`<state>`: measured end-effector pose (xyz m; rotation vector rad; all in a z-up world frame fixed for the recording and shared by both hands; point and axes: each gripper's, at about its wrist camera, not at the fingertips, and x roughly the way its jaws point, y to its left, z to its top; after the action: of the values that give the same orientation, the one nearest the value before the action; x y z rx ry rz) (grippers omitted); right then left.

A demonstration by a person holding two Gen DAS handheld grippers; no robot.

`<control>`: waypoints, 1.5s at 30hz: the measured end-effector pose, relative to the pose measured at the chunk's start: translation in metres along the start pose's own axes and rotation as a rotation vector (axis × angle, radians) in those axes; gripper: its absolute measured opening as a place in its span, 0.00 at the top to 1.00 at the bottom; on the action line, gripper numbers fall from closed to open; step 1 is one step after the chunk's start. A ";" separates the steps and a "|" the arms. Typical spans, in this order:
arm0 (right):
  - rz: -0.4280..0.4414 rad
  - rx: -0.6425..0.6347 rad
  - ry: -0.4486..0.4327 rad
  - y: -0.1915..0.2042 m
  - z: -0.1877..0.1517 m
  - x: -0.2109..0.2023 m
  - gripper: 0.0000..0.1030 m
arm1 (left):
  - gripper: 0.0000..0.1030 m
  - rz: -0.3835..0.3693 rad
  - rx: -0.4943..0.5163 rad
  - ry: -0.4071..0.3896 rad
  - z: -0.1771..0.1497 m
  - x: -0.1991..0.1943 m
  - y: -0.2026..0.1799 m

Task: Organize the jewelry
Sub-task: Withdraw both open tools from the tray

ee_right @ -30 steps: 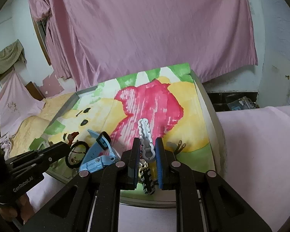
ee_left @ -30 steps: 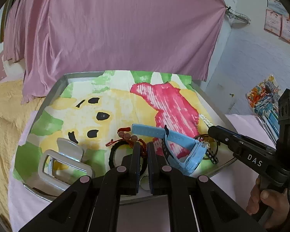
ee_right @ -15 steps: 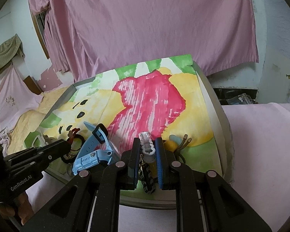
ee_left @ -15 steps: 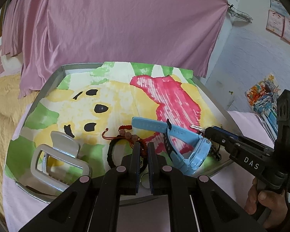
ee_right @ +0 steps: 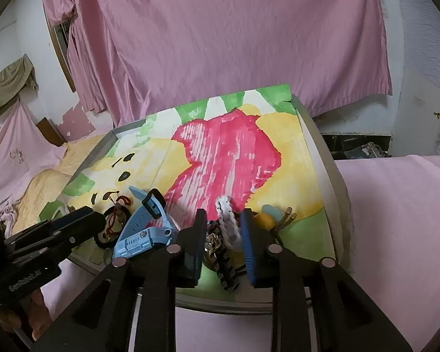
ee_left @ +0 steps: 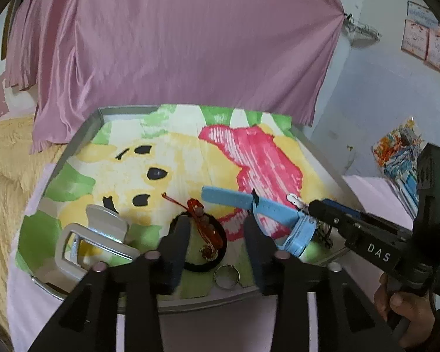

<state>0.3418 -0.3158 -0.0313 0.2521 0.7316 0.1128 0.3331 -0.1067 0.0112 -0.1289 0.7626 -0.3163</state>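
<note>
Both my claws hang over the near edge of the tray (ee_left: 316,152), which is lined with a painted paper sheet (ee_left: 190,152). My left claw (ee_left: 215,234) has just been opening and now stands partly wide, its fingers straddling the red beaded bracelet (ee_left: 206,226) and the black band (ee_left: 220,249) without pressing either; I judge this a release so the bracelet settles by the near edge. A silver ring (ee_left: 226,275) lies just beside them, a grey hair clip (ee_left: 96,240) at the near left corner. My right claw (ee_right: 224,231) has also just been opening, only narrowly, with the white strap (ee_right: 228,223) between the pads; it looks let go, leaning on one pad. The blue watch (ee_right: 143,228) lies between the two claws.
</note>
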 end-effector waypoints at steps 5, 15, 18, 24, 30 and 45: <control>-0.001 -0.010 -0.026 0.002 0.001 -0.005 0.72 | 0.62 0.006 -0.016 -0.031 0.002 -0.005 0.004; 0.004 -0.039 -0.121 0.006 -0.001 -0.023 0.47 | 0.25 0.036 -0.052 -0.147 0.003 -0.024 0.011; 0.004 -0.045 -0.158 0.008 -0.002 -0.031 0.35 | 0.19 0.039 -0.062 -0.160 0.003 -0.027 0.013; 0.003 -0.038 -0.233 0.006 -0.003 -0.048 0.20 | 0.12 0.056 -0.067 -0.208 0.001 -0.037 0.015; -0.003 -0.043 -0.295 0.005 -0.005 -0.062 0.10 | 0.08 0.079 -0.055 -0.257 -0.005 -0.047 0.015; -0.019 -0.092 -0.437 0.017 -0.023 -0.111 0.08 | 0.01 0.111 -0.012 -0.406 -0.020 -0.090 0.005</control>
<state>0.2439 -0.3158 0.0291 0.1734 0.2932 0.0694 0.2594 -0.0730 0.0546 -0.1561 0.3676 -0.1717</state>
